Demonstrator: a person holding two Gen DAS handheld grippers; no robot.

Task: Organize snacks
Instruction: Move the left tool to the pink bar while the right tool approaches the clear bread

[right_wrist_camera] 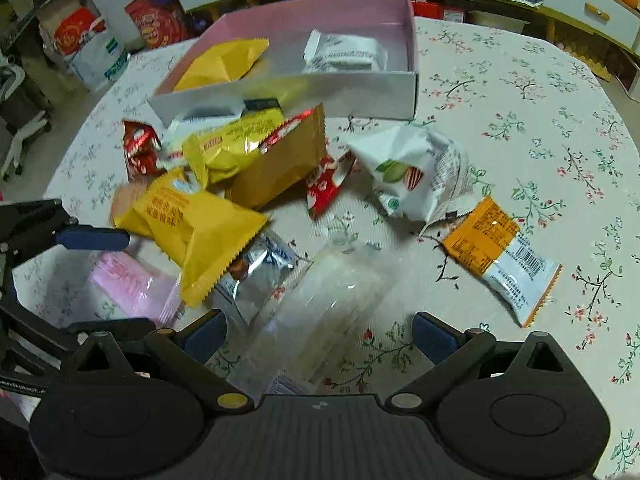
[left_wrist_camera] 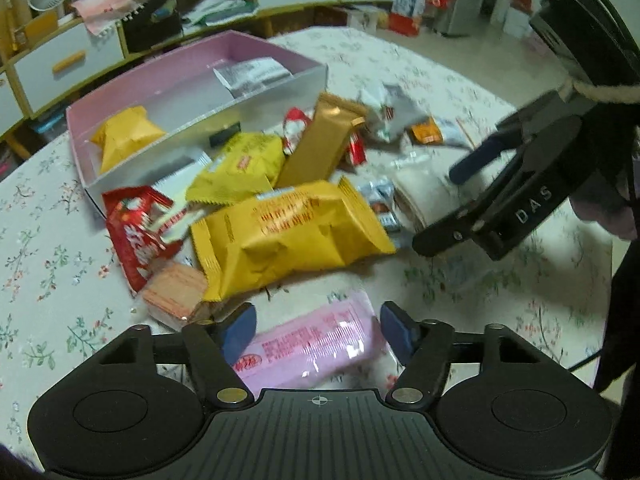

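Note:
A pile of snack packets lies on the floral table in front of a pink box (left_wrist_camera: 160, 76), which also shows in the right wrist view (right_wrist_camera: 412, 40). The box holds a yellow packet (left_wrist_camera: 124, 136) and a white packet (left_wrist_camera: 252, 74). My left gripper (left_wrist_camera: 318, 330) is open, its jaws either side of a pink packet (left_wrist_camera: 316, 346). My right gripper (right_wrist_camera: 320, 336) is open over a clear packet of pale wafers (right_wrist_camera: 320, 312). A large yellow packet (left_wrist_camera: 288, 236) lies just beyond the pink one.
A white nut packet (right_wrist_camera: 416, 172) and an orange-and-white packet (right_wrist_camera: 500, 256) lie at the right. Red packets (left_wrist_camera: 136, 236), a tan packet (left_wrist_camera: 320, 140) and a silver packet (right_wrist_camera: 260, 272) crowd the middle. Cabinets with drawers (left_wrist_camera: 68, 64) stand behind the table.

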